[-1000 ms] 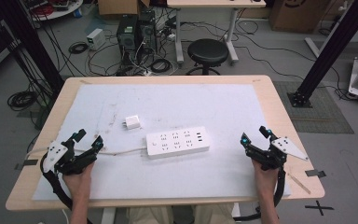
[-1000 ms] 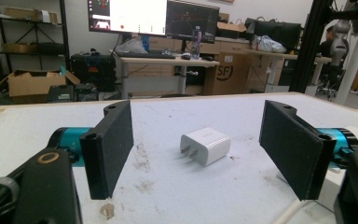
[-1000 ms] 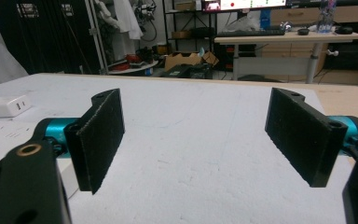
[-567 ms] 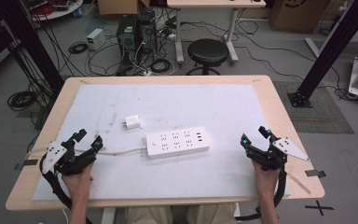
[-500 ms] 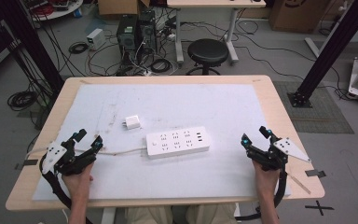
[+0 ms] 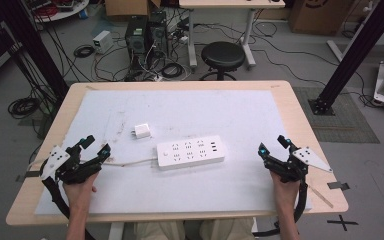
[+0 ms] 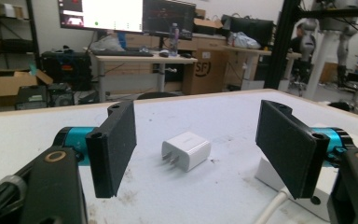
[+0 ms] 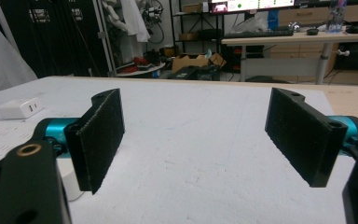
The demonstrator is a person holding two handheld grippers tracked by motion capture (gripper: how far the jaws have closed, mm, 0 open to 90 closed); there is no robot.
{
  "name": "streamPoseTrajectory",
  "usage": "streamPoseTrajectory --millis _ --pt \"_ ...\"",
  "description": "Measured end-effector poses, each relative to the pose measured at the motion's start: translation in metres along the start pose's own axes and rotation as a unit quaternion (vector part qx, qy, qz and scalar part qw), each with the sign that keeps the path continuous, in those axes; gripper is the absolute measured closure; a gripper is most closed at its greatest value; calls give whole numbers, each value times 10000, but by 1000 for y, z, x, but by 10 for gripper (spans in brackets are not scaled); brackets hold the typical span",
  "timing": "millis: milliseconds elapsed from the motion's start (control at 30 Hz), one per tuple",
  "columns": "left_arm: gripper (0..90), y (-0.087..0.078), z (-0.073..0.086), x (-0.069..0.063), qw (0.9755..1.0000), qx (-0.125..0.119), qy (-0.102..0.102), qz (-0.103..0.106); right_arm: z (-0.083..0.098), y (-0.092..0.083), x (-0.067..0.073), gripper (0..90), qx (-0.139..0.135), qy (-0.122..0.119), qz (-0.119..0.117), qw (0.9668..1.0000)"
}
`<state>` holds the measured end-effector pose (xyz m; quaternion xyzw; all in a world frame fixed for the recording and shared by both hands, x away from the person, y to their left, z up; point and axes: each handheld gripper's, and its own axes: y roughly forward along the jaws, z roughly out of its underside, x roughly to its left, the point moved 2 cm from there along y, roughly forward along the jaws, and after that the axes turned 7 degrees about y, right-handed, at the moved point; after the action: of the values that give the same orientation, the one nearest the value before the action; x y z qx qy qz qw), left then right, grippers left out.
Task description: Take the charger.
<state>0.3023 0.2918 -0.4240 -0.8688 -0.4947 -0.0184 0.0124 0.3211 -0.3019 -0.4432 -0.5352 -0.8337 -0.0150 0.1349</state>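
A white power strip lies mid-table on the white mat, and its cable runs left toward my left gripper. A small white charger sits just beyond the strip's left end. The left gripper rests near the table's front left, open; its jaws have just been closing a little, with nothing gripped. In the left gripper view the charger lies ahead on the mat, beyond the jaws, and the strip's end is at the right. My right gripper rests at the front right, open and empty.
The white mat covers most of the wooden table. Beyond the far edge stand a black stool, computer towers and tangled floor cables. The strip's near end shows left of the right jaws.
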Motion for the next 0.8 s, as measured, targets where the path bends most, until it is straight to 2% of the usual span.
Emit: streamPoseTrajectory --millis 100,133,167,267,333,433,467,600,633,667,733,767,800 --pt "285 7 -19 -2 9992 222 177 268 0 1 0 201 13 -35 5 10000" --pt "283 7 -19 -2 9992 222 177 268 0 1 0 201 13 -35 5 10000" --pt "276 13 -24 -3 9981 356 241 431 0 1 0 201 17 -45 8 10000" --pt "267 19 -29 -5 9969 473 291 556 0 1 0 202 10 -60 12 10000" --pt "264 25 -34 -7 9956 615 436 564 0 1 0 201 13 -67 5 10000" --pt "253 35 -42 -7 9934 764 486 707 0 1 0 201 32 -56 10 10000" --pt "247 35 -42 -7 9934 764 486 707 0 1 0 201 32 -56 10 10000" --pt "232 51 -57 -3 9891 971 557 957 0 2 0 201 36 -93 5 9999" --pt "232 51 -57 -3 9891 971 557 957 0 2 0 201 36 -93 5 9999" --pt "232 59 -63 1 9863 1100 607 1071 0 2 0 201 43 -75 0 10000" --pt "232 59 -63 1 9863 1100 607 1071 0 2 0 201 30 -92 2 10000" --pt "233 69 -66 8 9818 1310 644 1213 0 2 0 201 37 -90 -12 10000" --pt "233 73 -67 9 9806 1377 651 1235 0 2 0 201 41 -83 -17 10000"
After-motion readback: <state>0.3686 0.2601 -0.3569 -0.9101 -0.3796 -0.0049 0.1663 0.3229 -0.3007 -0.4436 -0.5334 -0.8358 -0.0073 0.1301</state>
